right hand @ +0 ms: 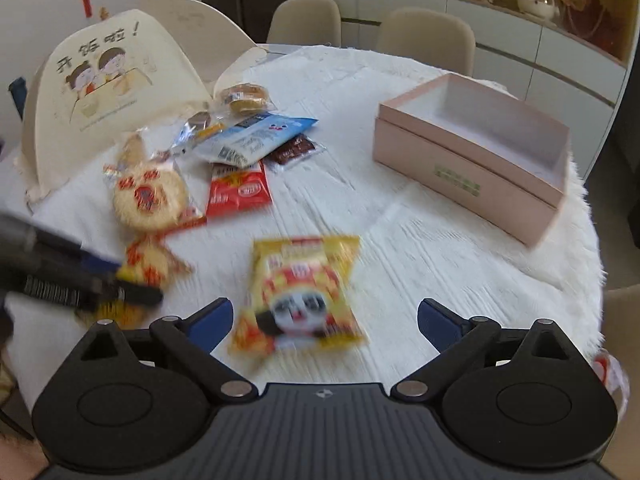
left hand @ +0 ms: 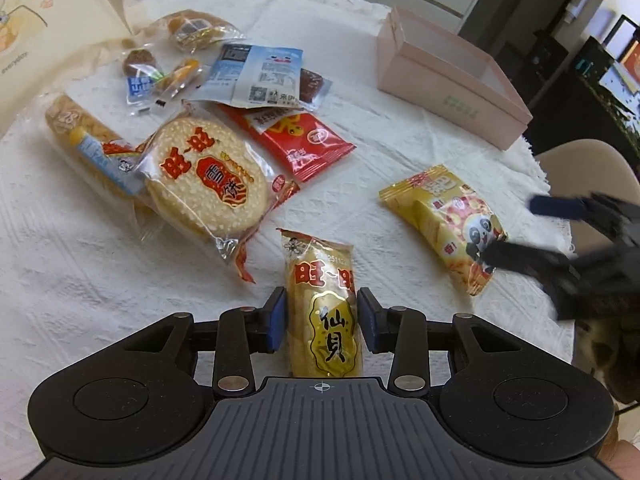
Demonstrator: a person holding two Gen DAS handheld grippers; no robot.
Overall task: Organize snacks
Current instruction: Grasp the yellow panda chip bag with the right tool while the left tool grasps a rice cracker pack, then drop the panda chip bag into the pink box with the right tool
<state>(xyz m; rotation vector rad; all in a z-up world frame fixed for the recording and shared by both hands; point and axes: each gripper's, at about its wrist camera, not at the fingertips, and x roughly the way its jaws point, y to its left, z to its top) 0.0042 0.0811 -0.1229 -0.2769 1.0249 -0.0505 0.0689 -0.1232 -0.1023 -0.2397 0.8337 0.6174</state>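
My left gripper (left hand: 322, 322) has its blue pads against both sides of a yellow senbei packet (left hand: 322, 312) lying on the white tablecloth. My right gripper (right hand: 324, 320) is wide open with a yellow panda snack bag (right hand: 298, 296) on the cloth between its fingers, not touching them. That bag also shows in the left wrist view (left hand: 444, 216), where the right gripper (left hand: 516, 224) straddles its near end. A pile of snacks lies beyond: a round rice cracker pack (left hand: 206, 178), a red packet (left hand: 298, 138), a blue-white packet (left hand: 260, 74). An open pink box (right hand: 472, 152) stands empty at the right.
A cream printed bag (right hand: 108, 84) stands at the table's far left. Small wrapped sweets and a pastry (left hand: 192, 30) lie behind the pile. A long cracker pack (left hand: 86, 146) lies at the left. Beige chairs (right hand: 424, 38) ring the round table; its edge (right hand: 584, 280) is close on the right.
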